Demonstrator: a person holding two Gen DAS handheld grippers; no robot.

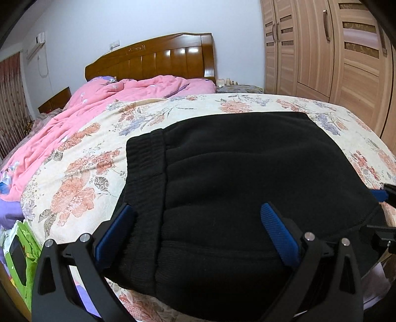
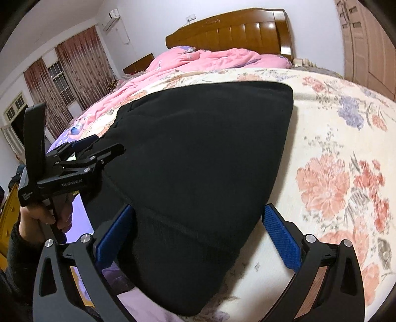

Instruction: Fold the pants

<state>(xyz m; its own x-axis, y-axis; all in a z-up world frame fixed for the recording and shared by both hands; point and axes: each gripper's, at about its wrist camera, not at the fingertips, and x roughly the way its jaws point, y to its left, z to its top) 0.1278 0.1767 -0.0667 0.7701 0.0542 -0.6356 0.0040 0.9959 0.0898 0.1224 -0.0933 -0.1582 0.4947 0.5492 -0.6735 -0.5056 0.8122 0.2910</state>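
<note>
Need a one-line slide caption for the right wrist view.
Open right gripper straddles a corner of folded black pants on the floral bedspread; left gripper alongside.

A wooden headboard (image 1: 158,58) stands against the pale wall (image 1: 86,22); a tall wardrobe (image 1: 329,49) fills the right side. Red curtains (image 2: 76,71) flank a barred window (image 2: 60,81); an air conditioner (image 2: 112,18) hangs high.

Both wrist cameras sit low and close at the bed's (image 1: 104,138) foot, facing the headboard (image 2: 230,29); both show the pants (image 1: 235,185).
</note>
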